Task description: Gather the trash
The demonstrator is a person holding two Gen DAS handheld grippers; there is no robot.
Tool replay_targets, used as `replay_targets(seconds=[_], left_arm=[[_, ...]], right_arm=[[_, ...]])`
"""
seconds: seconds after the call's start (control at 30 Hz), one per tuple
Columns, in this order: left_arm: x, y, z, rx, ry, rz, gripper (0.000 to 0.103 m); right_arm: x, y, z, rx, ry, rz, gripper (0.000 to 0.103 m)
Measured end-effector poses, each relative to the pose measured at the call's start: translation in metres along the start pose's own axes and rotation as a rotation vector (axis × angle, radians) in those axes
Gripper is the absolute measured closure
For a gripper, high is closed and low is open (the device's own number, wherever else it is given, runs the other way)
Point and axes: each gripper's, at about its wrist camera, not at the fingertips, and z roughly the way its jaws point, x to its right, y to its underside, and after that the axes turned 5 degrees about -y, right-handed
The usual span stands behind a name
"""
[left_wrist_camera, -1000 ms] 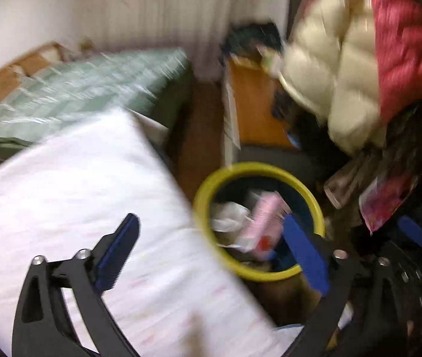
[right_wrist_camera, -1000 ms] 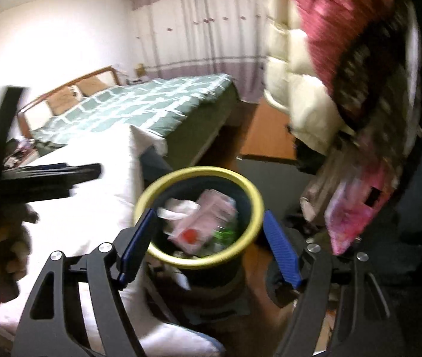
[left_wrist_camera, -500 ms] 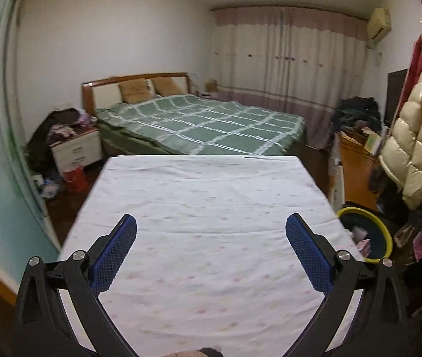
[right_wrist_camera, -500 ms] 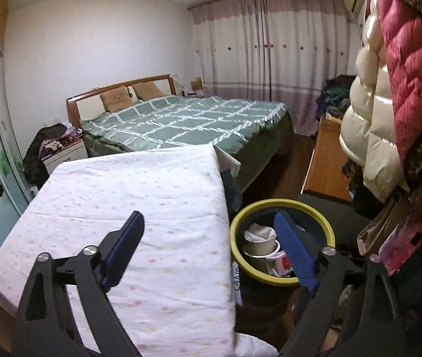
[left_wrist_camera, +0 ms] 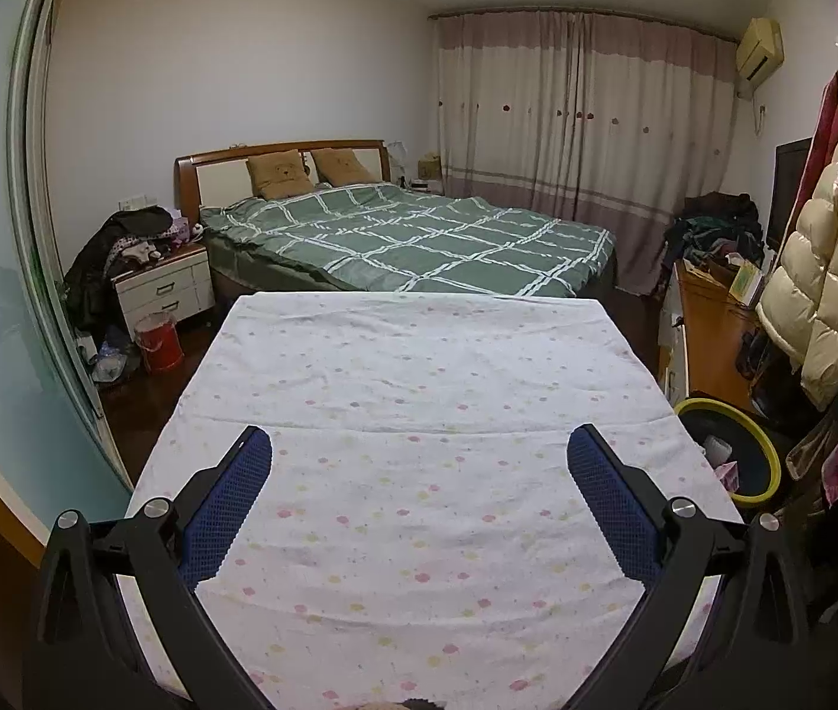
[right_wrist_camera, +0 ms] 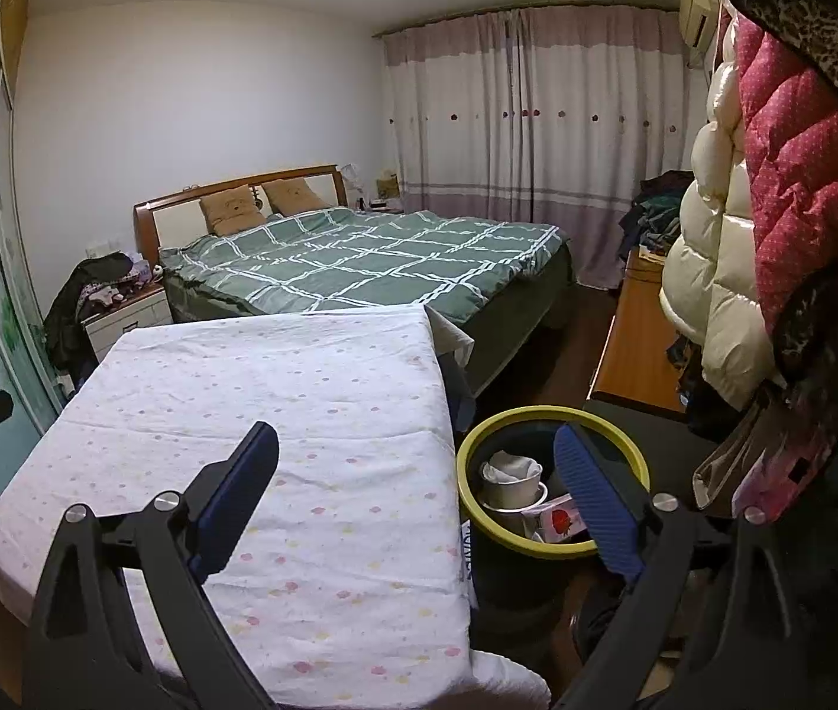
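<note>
The trash [right_wrist_camera: 557,519], a pink carton and white paper cups, is lying inside the yellow-rimmed bin [right_wrist_camera: 481,447] beside the table [right_wrist_camera: 300,390]. The right gripper [right_wrist_camera: 413,444] is hanging above the table edge, its jaws opening with nothing between them. The left gripper [left_wrist_camera: 419,444] is hanging open and empty over the table.

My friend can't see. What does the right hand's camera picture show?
The right gripper, jaws opening and empty, hangs over a white dotted tablecloth. Beside the table stands a yellow-rimmed bin holding cups and a pink carton.
</note>
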Motion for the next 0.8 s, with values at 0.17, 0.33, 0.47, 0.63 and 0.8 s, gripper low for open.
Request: replay_targets(seconds=[0.17,0.33,0.47,0.63,0.8], left_arm=[[0.0023,0.0002,0.0004,0.0,0.0,0.007,0.005],[0.0097,-0.0021,0.0031,0.0,0.0,0.017,0.005],[0.0101,-0.0036,0.0039,0.003,0.0,0.016,0.005],[0.01,-0.0038,0.0031,0.002,0.002,0.017,0.005],[0.0106,-0.0054,0.0039,-0.004,0.003,0.022,0.005]], right_arm=[[0.0032,0.001,-0.0006,0.003,-0.007,0.008,0.013],[0.0042,0.001,-0.0014,0.006,-0.008,0.013,0.012],[0.0046,0.0006,-0.0013,0.006,-0.01,0.013,0.012],[0.0044,0.0003,-0.001,0.005,-0.011,0.012,0.012],[0.0037,-0.0004,-0.0005,0.006,-0.014,0.009,0.012]])
